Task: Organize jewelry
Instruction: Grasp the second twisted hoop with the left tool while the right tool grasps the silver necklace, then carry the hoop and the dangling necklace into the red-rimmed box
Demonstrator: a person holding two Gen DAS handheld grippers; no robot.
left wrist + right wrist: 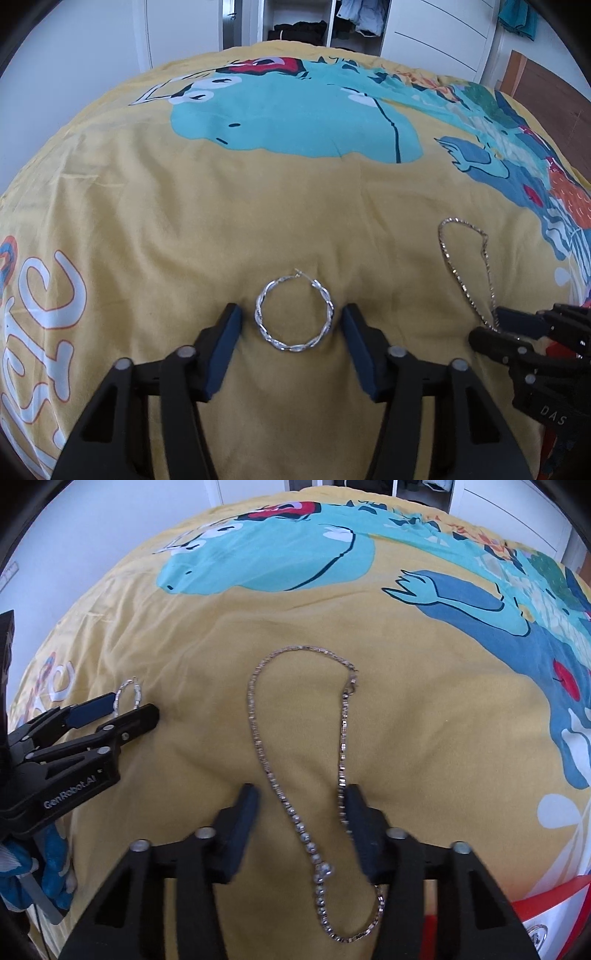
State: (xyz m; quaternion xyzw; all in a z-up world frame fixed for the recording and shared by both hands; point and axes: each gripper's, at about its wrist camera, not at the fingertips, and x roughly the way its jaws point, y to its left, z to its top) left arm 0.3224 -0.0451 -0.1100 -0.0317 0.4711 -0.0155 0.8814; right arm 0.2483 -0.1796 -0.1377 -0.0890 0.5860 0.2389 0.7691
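A silver twisted hoop earring (295, 314) lies flat on the yellow printed bedspread (221, 221). My left gripper (291, 317) is open, its two fingers on either side of the hoop, apart from it. A silver chain necklace (303, 760) lies in a long loop on the bedspread. My right gripper (301, 805) is open and straddles the near part of the chain, the right finger close against one strand. In the right wrist view the left gripper (122, 710) and the hoop (127, 696) show at left. In the left wrist view the right gripper (495, 326) and the chain (465, 273) show at right.
The bedspread carries a turquoise cartoon print (288, 110) and white lettering (55, 314). A red and white object (546, 919) sits at the lower right edge. An open wardrobe (314, 22) and white doors stand beyond the bed. A blue glove (48, 878) holds the left gripper.
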